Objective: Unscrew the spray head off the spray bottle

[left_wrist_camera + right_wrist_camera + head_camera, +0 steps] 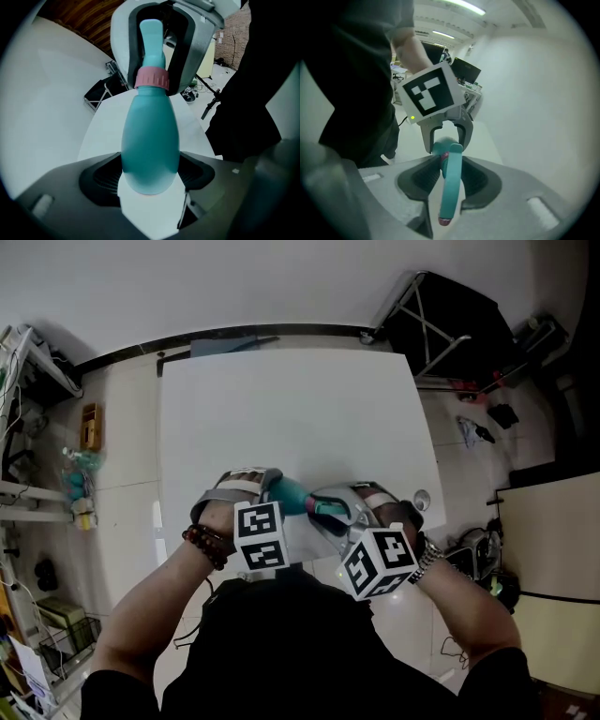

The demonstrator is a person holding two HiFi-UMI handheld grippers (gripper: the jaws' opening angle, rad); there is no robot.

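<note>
A teal spray bottle with a pink collar is held over the front edge of the white table, between both grippers. My left gripper is shut on the bottle's rounded body, which fills the space between its dark pads. My right gripper is shut on the teal spray head, whose pink nozzle tip points back toward the camera. In the right gripper view the left gripper clasps the bottle just beyond the head. In the left gripper view the spray head sits inside the right gripper's jaws.
The person's dark torso and both forearms fill the lower head view. A black folded stand stands off the table's far right corner. Shelves with clutter line the left wall. Loose items lie on the floor at right.
</note>
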